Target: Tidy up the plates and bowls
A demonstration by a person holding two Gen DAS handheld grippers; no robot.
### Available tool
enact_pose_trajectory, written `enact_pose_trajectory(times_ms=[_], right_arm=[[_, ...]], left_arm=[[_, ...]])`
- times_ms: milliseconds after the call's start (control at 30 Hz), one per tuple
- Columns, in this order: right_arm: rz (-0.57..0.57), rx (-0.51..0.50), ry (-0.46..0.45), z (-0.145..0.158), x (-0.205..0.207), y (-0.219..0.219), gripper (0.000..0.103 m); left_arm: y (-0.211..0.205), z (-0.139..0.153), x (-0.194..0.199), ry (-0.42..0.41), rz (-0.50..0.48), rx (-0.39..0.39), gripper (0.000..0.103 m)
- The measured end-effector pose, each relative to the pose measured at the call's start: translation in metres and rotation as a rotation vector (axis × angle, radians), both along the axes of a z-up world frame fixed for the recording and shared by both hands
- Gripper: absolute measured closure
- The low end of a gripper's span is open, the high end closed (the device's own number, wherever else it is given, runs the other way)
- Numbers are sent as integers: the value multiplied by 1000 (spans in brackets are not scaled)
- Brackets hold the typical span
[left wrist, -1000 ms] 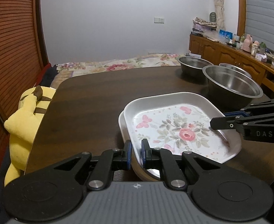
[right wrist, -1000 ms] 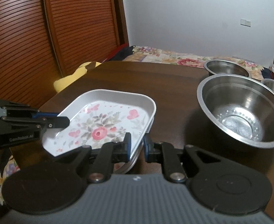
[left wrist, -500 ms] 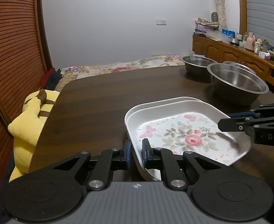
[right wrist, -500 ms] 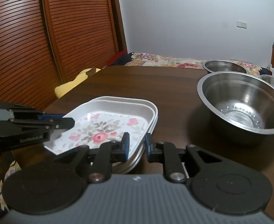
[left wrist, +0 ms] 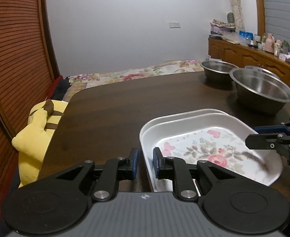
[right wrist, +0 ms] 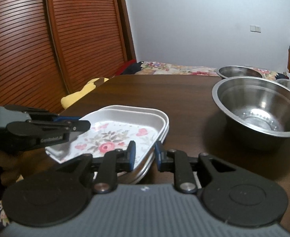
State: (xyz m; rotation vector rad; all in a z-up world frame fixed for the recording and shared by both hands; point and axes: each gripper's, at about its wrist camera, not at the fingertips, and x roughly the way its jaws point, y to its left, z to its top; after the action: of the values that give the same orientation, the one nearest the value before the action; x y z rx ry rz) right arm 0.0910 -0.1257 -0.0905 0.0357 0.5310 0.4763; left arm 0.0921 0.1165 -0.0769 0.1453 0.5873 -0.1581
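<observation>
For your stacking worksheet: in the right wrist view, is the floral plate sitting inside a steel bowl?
No, the floral plate rests nested on another plate on the table, apart from the steel bowl.

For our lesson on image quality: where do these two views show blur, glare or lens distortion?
Left wrist view: motion smear on the floral tray at its right edge; wardrobe slats bow from fisheye. Right wrist view: soft throughout, highlights glint inside the large steel bowl.

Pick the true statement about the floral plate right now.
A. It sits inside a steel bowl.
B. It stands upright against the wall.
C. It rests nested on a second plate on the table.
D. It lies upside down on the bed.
C: the floral plate lies face up on another plate whose rim shows around it, on the dark wooden table.
</observation>
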Motion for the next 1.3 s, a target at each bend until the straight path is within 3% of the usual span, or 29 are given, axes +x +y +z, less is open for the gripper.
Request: enact_pose_trajectory(times_ms=[300,633,900,1167,1300], right_arm=[[-58,54,-42,19,0,-30,80],[-231,56,-130,42,4,-108,80],[-334,38,-130,39,19,-160,80],[-361,28,-105,24,46,-176,80],[-345,36,-96,22,53,-178,80]], left_arm=[[-9,31,-1,-38,-21,-59,73],[-82,59,30,-107,-156,-86,63],[-137,41,70,-76,-218,-114,62],[-147,27,90,-21,-218,-178,61],[-158,30,93,-18,-227,-146,58]])
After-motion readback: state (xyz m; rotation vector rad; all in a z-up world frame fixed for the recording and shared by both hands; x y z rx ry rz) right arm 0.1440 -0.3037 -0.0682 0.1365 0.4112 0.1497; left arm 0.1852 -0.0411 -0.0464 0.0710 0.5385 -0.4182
